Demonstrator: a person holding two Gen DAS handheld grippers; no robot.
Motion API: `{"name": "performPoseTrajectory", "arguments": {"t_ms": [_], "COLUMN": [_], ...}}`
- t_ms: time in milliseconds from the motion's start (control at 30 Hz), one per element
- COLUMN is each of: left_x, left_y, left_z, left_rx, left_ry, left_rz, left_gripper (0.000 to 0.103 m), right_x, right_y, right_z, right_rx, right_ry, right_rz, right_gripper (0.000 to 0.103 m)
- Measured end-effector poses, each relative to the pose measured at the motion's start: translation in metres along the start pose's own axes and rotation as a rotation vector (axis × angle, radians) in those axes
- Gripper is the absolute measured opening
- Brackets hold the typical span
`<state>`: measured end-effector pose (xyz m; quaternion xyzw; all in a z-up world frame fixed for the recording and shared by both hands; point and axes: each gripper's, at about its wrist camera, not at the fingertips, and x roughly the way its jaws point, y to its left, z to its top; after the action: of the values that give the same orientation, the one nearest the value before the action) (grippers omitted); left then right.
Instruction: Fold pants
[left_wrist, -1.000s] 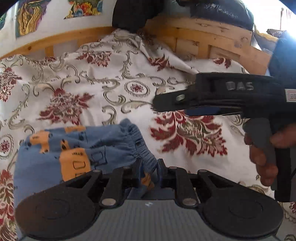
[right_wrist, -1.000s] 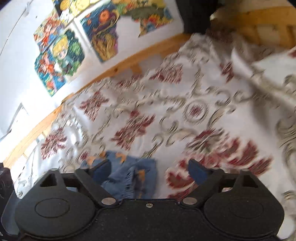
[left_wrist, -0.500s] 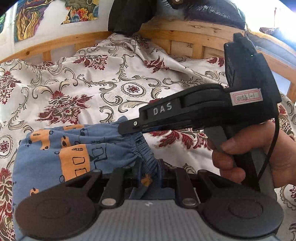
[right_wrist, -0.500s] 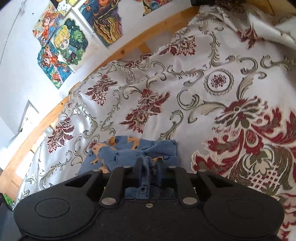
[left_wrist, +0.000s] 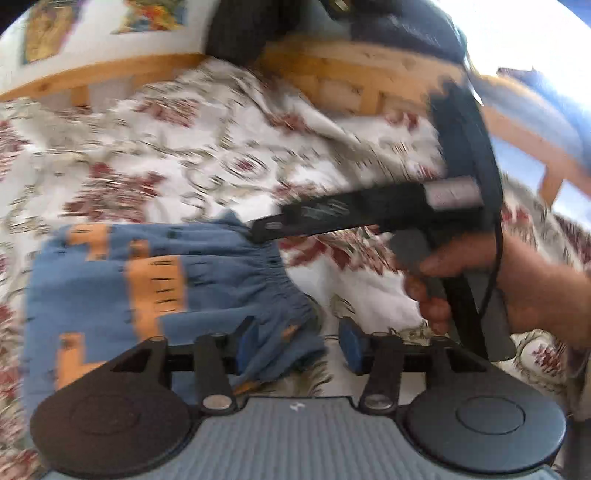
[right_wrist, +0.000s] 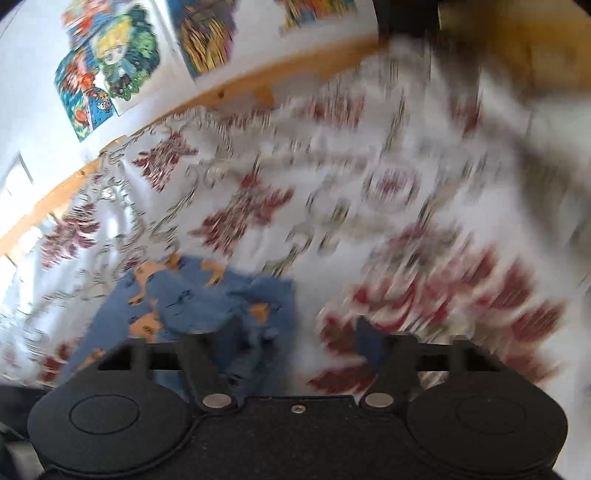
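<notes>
Pants (left_wrist: 155, 280): blue with orange print, lying flat on the floral bedspread (left_wrist: 207, 158), gathered waistband toward both tools, legs running away to the left. Left gripper (left_wrist: 297, 341): jaws spread, waistband corner lying loose between them, nearer of the two. Right gripper (right_wrist: 295, 343): jaws likewise spread over the far waistband corner, held level by a hand (left_wrist: 491, 280), frames blurred

Blue pants (left_wrist: 155, 280) (orange print) lie folded – apparently flat – on the bedspread.
</notes>
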<state>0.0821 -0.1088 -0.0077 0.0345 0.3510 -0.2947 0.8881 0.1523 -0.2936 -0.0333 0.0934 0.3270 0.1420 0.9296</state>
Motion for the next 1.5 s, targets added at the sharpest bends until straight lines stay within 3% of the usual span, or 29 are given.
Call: {"name": "performPoseTrajectory", "arguments": {"t_ms": [33,67,100,133,167,200,300,367,533,633,733,800,867,967,1000,1067,1133,1233,1367,1433,1500], "left_x": [-0.012,-0.021,-0.029,-0.034,-0.036,-0.034,-0.024,-0.03,-0.043,-0.055,-0.069,-0.064,-0.051,-0.032,-0.03,-0.028,-0.028,-0.029,-0.03,-0.03,-0.029], "left_y": [0.011,0.021,0.032,0.046,0.06,0.074,0.107,0.111,0.094,0.091,0.102,0.116,0.131,0.143,0.141,0.13,0.119,0.119,0.121,0.12,0.12], "left_z": [-0.001,-0.002,-0.002,-0.004,-0.007,-0.012,-0.038,-0.058,-0.071,-0.065,-0.056,-0.047,-0.04,-0.046,-0.051,-0.06,-0.066,-0.067,-0.068,-0.068,-0.068], "left_rx": [-0.039,-0.083,-0.137,-0.205,-0.275,-0.337,-0.447,-0.41,-0.264,-0.261,-0.361,-0.422,-0.477,-0.492,-0.456,-0.344,-0.28,-0.289,-0.307,-0.301,-0.3], "left_ry": [-0.038,-0.076,-0.11,-0.137,-0.149,-0.135,-0.014,-0.049,-0.026,-0.007,-0.081,-0.123,-0.105,-0.044,-0.048,-0.054,-0.057,-0.055,-0.057,-0.057,-0.057], "left_rz": [0.035,0.092,0.179,0.301,0.4,0.453,0.505,0.476,0.483,0.46,0.419,0.391,0.385,0.372,0.373,0.392,0.414,0.406,0.388,0.394,0.398], "left_gripper": [0.06,0.068,0.084,0.09,0.092,0.091,0.088,0.089,0.093,0.094,0.098,0.099,0.099,0.099,0.099,0.101,0.102,0.102,0.102,0.102,0.102], "right_x": [-0.006,-0.012,-0.017,-0.018,-0.019,-0.016,0.002,0.009,-0.008,-0.034,-0.035,-0.012,0.021,0.089,0.111,0.153,0.168,0.141,0.069,0.044,0.025], "right_y": [0.006,0.015,0.024,0.032,0.043,0.053,0.078,0.077,0.045,0.035,0.033,0.045,0.067,0.105,0.115,0.129,0.121,0.096,0.051,0.035,0.026], "right_z": [-0.001,-0.004,-0.008,-0.011,-0.015,-0.017,-0.034,-0.046,-0.027,-0.018,-0.003,0.017,0.035,0.056,0.058,0.055,0.055,0.07,0.075,0.058,0.025], "right_rx": [-0.047,-0.098,-0.141,-0.173,-0.22,-0.268,-0.466,-0.51,-0.335,-0.255,-0.188,-0.175,-0.208,-0.333,-0.379,-0.497,-0.496,-0.352,-0.12,-0.02,0.014], "right_ry": [-0.036,-0.079,-0.123,-0.156,-0.185,-0.19,-0.09,-0.01,0.075,-0.03,-0.124,-0.123,-0.1,0.048,0.101,0.186,0.207,0.136,0.053,0.071,0.15], "right_rz": [-0.034,-0.071,-0.096,-0.104,-0.096,-0.086,-0.116,-0.151,-0.124,-0.167,-0.161,-0.091,0.048,0.209,0.226,0.158,0.153,0.161,0.151,0.116,0.08], "right_gripper": [0.079,0.086,0.094,0.097,0.099,0.099,0.099,0.1,0.102,0.102,0.102,0.102,0.102,0.102,0.102,0.102,0.102,0.102,0.102,0.102,0.102]}}
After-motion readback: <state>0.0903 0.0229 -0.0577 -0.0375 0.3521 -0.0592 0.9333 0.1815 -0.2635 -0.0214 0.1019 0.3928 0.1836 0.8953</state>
